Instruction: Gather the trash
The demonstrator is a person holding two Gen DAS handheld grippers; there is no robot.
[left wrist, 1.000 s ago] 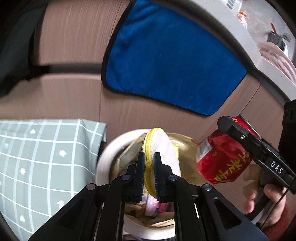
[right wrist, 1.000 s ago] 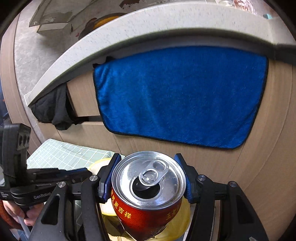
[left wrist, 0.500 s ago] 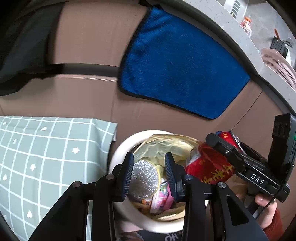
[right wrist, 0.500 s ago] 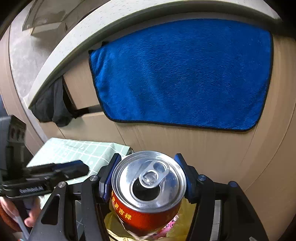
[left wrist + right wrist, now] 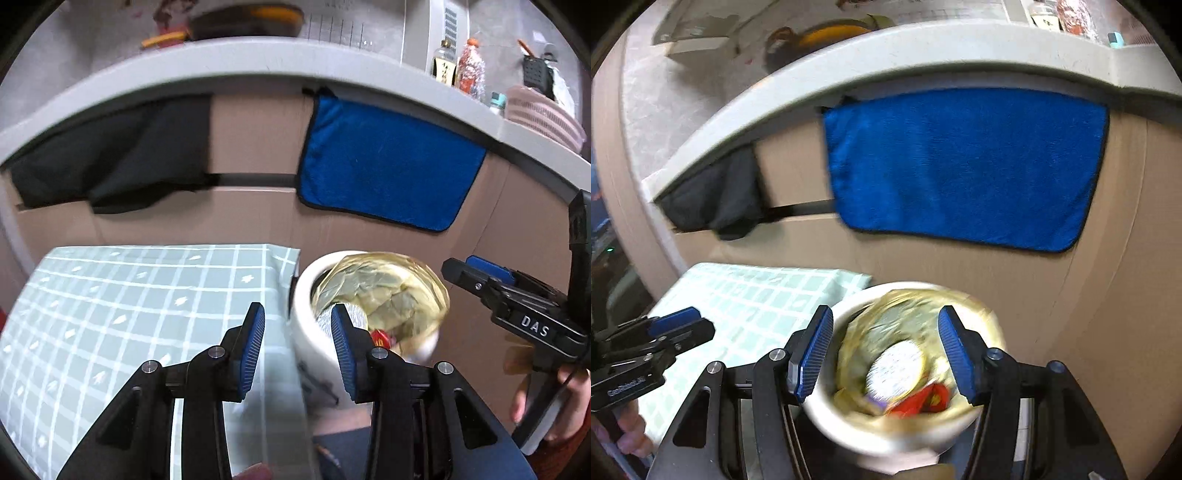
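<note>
below both grippers stands a white trash bin (image 5: 827, 417) lined with a yellowish bag (image 5: 402, 284), just beside the corner of a table under a green checked tablecloth (image 5: 129, 295). inside the bin lie a round white lid (image 5: 895, 363) with a yellow rim and a red can (image 5: 923, 400) (blurred in the right wrist view). the right gripper (image 5: 884, 356) hangs over the bin mouth, jaws spread wide and holding nothing. the left gripper (image 5: 297, 347) is likewise released and empty, its blue pads (image 5: 253, 347) straddling the bin's near rim and the tablecloth edge. behind, a blue towel (image 5: 964, 166) and a dark cloth (image 5: 110, 158) hang from a pale countertop (image 5: 221, 59).
</note>
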